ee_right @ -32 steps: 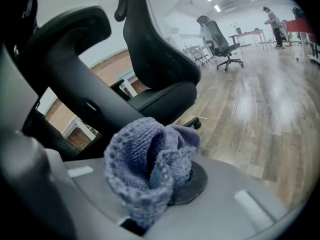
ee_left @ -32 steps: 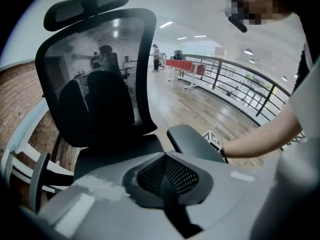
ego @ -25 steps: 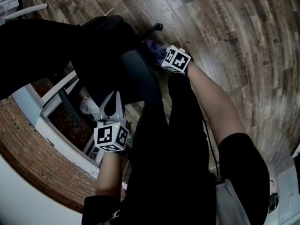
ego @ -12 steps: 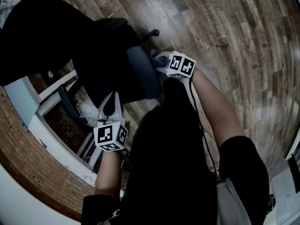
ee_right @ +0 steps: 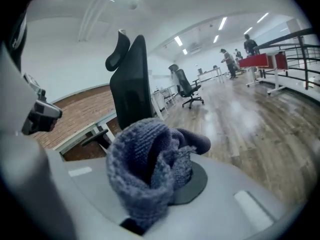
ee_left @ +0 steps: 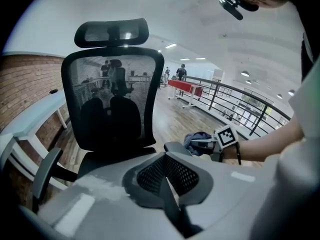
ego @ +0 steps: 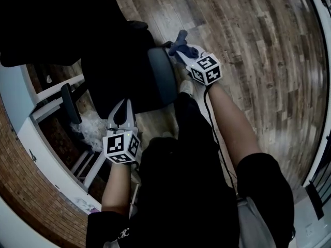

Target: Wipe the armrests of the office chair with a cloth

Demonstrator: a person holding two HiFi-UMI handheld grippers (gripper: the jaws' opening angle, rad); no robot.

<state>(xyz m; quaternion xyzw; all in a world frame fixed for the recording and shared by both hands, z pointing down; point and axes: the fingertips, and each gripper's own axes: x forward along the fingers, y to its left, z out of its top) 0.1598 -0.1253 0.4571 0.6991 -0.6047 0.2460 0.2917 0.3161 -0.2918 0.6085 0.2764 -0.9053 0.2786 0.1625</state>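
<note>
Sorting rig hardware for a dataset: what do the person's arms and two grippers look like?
Both the left gripper and right gripper are pale grey plastic with dark-padded jaws, each carrying a white cube with black square markers. A thin black cable follows the right forearm. Short black sleeves.

Chair [ego: 116,66] dead ahead of person, backrest on far side. Right gripper [ego: 184,49] out at chair's right, cloth [ego: 179,39] clamped between jaws, at far end of armrest [ego: 161,79]. Left gripper [ego: 123,110] just before seat's near edge, jaws together, nothing between, well apart from right gripper. Second armrest [ego: 70,103] on left. Desk [ego: 28,128] beyond it, brick wall [ego: 31,190] behind desk.
</note>
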